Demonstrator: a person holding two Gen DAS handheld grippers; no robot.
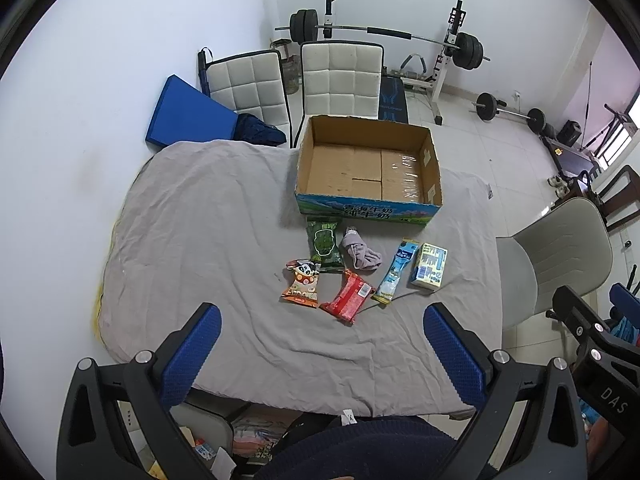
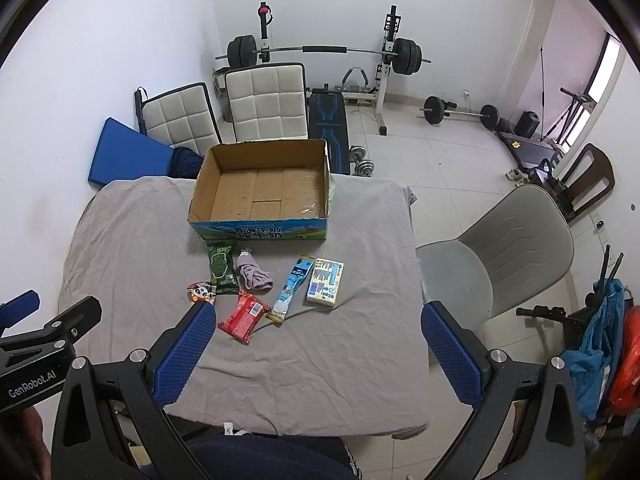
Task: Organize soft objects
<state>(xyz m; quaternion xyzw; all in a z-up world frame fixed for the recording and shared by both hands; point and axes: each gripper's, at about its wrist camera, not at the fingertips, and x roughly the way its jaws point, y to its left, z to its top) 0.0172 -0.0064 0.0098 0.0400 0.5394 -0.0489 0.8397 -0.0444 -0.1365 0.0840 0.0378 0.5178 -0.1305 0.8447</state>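
An empty open cardboard box point(image 1: 430, 168) point(image 2: 200, 190) stands at the far side of the grey-covered table point(image 1: 200, 240) point(image 2: 132, 240). In front of it lie a green packet point(image 1: 323, 244) point(image 2: 221, 267), a mauve sock point(image 1: 360, 254) point(image 2: 254, 274), a panda snack bag point(image 1: 302, 283) point(image 2: 201, 293), a red packet point(image 1: 347, 297) point(image 2: 243, 315), a long blue pouch point(image 1: 395, 271) point(image 2: 291, 288) and a tissue pack point(image 1: 428, 267) point(image 2: 325, 282). My left gripper point(image 1: 322, 354) and right gripper point(image 2: 318, 354) are open and empty, above the table's near edge.
Two white padded chairs point(image 1: 340, 76) and a blue mat point(image 1: 184, 114) stand behind the table. A grey chair point(image 2: 516, 248) is at the right. A weight bench with barbell point(image 2: 324, 50) and loose weights are on the floor beyond.
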